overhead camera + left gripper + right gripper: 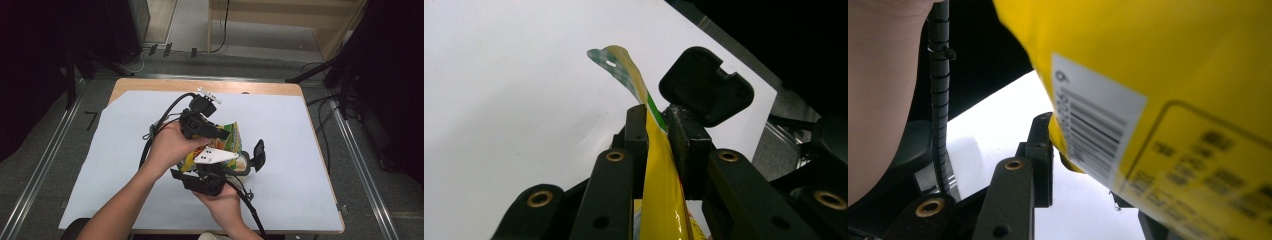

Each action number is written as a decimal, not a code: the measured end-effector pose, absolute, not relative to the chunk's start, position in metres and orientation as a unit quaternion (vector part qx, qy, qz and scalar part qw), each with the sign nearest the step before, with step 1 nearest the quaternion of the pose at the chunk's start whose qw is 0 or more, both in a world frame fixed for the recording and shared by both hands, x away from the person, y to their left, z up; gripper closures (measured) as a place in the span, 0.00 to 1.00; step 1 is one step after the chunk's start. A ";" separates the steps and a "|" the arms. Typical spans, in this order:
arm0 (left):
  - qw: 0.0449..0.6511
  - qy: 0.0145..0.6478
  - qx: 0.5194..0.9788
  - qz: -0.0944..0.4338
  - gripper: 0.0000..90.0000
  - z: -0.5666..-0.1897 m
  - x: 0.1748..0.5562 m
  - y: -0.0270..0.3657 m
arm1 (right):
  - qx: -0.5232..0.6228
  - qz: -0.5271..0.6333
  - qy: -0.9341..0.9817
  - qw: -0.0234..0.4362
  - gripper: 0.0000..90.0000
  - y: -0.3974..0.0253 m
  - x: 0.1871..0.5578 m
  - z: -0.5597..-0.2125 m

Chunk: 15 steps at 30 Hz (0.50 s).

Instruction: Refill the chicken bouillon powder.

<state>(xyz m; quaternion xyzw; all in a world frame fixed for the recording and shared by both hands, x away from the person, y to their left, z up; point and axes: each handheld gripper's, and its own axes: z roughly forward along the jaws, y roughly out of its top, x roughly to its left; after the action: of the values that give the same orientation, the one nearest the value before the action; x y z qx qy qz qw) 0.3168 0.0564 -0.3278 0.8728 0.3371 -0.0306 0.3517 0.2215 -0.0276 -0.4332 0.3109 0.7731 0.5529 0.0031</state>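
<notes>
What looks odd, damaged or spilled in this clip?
Nothing spilled or torn that I can see. The yellow snack bag is pinched flat in the left claw, its top edge curling; the right claw meets its barcode side.

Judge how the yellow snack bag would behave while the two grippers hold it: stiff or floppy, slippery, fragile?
The yellow snack bag is probably floppy: its free top edge curls over above the left gripper. Its glossy film suggests it may slip unless clamped firmly. It looks light for its size, staying up between the left gripper and the right gripper; whether its contents are fragile cannot be told.
</notes>
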 end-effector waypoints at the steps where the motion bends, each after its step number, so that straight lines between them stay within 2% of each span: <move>1: 0.352 0.337 0.872 -0.031 0.89 -0.327 0.317 0.057 | 0.311 0.554 0.772 0.001 0.77 -0.026 0.222 -0.434; 15: 0.359 0.336 0.870 -0.024 0.89 -0.327 0.317 0.058 | 0.309 0.552 0.775 0.006 0.77 -0.026 0.224 -0.433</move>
<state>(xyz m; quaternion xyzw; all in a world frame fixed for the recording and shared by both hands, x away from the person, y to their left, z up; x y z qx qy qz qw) 0.3172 0.0578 -0.3266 0.8704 0.3359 -0.0236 0.3591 0.2243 -0.0259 -0.4332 0.3092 0.7746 0.5517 0.0057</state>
